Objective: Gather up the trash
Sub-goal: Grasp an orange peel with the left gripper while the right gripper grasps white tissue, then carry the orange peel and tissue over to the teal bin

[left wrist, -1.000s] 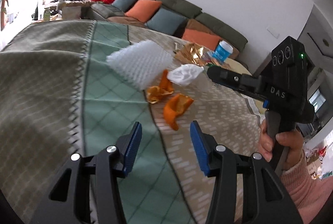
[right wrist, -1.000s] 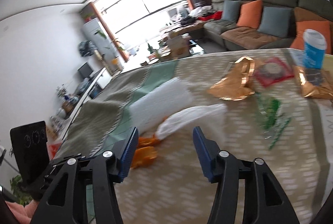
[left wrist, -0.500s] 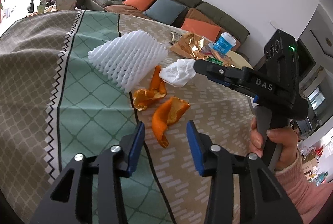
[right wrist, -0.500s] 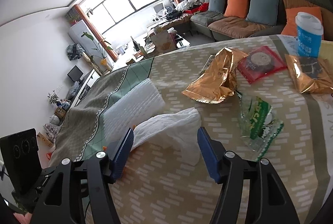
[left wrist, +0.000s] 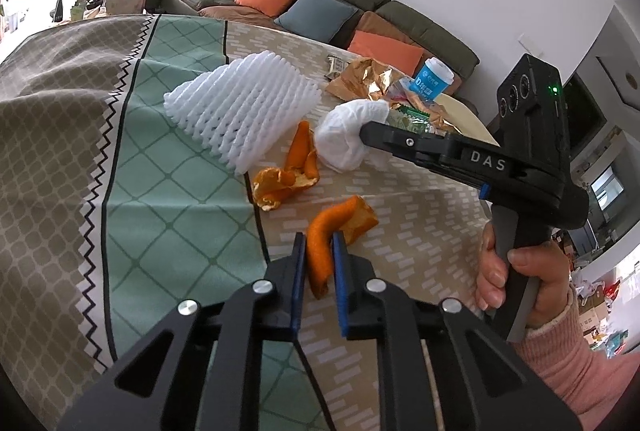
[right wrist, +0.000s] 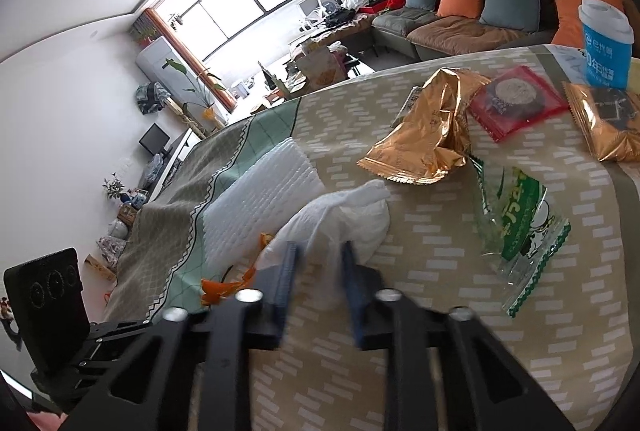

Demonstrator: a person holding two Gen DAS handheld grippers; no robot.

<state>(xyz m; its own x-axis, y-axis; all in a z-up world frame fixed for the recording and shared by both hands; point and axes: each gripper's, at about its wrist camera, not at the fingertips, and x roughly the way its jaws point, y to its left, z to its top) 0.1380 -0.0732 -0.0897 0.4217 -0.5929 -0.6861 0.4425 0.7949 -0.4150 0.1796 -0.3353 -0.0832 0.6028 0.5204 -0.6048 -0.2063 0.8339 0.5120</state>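
early in the task, by the look of it: left gripper [left wrist: 319, 263] pinches an orange peel [left wrist: 334, 227] at 6 o'clock, right gripper [right wrist: 318, 275] closes around the white tissue [right wrist: 340, 219]. foam net [left wrist: 244, 107] at 10 o'clock, second peel [left wrist: 286, 179] and wrappers [right wrist: 420, 139] remain on the tablecloth [left wrist: 168, 207].

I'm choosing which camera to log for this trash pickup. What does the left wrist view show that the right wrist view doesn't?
Left wrist only: the left gripper shut on a curled orange peel strip, and the person's hand holding the other tool.

Right wrist only: the clear green-printed wrapper lying flat, and the red square snack packet.

Both: the crumpled white tissue, white foam fruit net, gold foil bag and blue paper cup.
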